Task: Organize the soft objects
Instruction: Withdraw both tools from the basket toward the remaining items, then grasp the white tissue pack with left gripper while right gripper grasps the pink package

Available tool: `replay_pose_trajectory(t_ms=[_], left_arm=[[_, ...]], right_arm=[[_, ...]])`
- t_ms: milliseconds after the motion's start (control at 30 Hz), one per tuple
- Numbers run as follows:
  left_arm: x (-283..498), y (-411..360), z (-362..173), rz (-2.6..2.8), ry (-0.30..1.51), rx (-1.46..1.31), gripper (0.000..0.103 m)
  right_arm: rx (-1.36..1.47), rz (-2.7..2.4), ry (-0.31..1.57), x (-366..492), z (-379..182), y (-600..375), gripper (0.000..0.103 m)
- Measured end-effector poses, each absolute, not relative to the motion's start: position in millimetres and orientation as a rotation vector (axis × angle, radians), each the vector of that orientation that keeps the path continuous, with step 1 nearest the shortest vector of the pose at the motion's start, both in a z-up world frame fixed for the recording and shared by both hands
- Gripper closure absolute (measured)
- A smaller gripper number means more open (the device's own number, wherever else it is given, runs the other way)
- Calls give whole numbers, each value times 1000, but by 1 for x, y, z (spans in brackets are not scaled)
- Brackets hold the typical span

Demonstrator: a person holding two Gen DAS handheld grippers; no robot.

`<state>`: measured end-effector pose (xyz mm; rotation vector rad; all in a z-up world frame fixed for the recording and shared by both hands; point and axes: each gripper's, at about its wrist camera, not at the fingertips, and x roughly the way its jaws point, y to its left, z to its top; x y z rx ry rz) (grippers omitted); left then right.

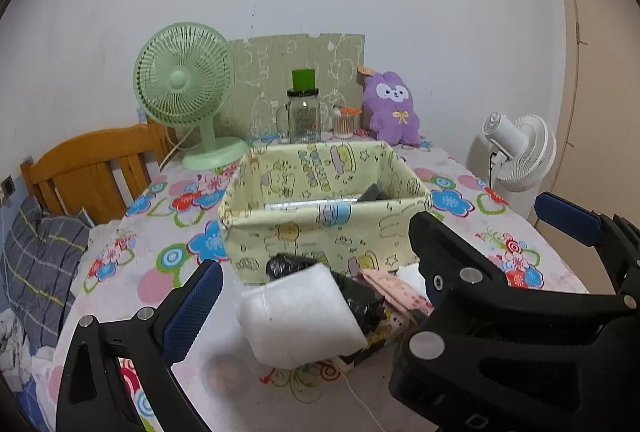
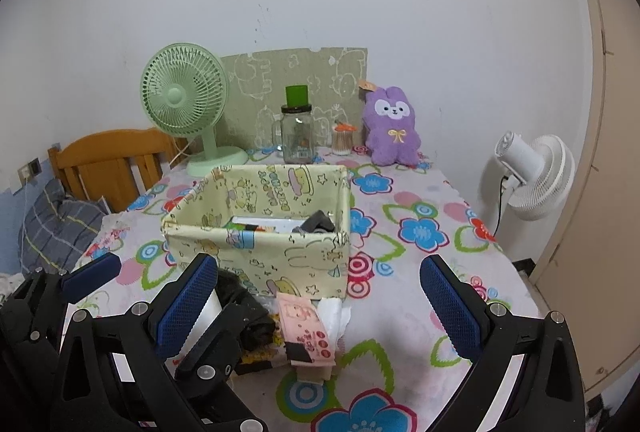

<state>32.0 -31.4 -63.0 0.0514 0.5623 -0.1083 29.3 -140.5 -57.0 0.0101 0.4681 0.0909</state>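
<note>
Tablecloth (image 1: 132, 272) bears white pad (image 1: 300, 316) between left gripper (image 1: 316, 272) fingers, untouched

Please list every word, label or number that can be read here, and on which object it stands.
No text can be read with certainty.
Fabric box: coloured lettering on the inner wall, too blurred.
Glass jar: printed label, too small.
Pink packet: red print, too blurred.

Yellow cartoon-print bin (image 2: 256, 244), floral tablecloth (image 2: 420, 232), green fan (image 2: 184, 100), purple plush (image 2: 392, 128), blue gripper pads (image 2: 450, 308).
</note>
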Motion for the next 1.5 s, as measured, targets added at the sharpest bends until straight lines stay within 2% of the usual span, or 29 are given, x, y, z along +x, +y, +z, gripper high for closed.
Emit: replay_pose_trajectory(t_ms=[900, 967, 1267, 1300, 1467, 1500], left_arm=[[59, -10, -114, -74, 716, -30, 2], [62, -8, -118, -83, 732, -42, 14], [68, -6, -126, -126, 755, -79, 48], [68, -7, -125, -123, 750, -71, 50], [67, -12, -128, -111, 748, -39, 54], [66, -13, -128, -111, 748, -33, 55]], right_arm=[[47, 87, 587, 53, -104, -135, 1], [44, 85, 598, 56, -107, -134, 1], [45, 80, 643, 71, -117, -132, 1], [47, 78, 651, 74, -119, -132, 1], [48, 87, 711, 84, -129, -131, 17], [51, 93, 720, 85, -131, -131, 24]])
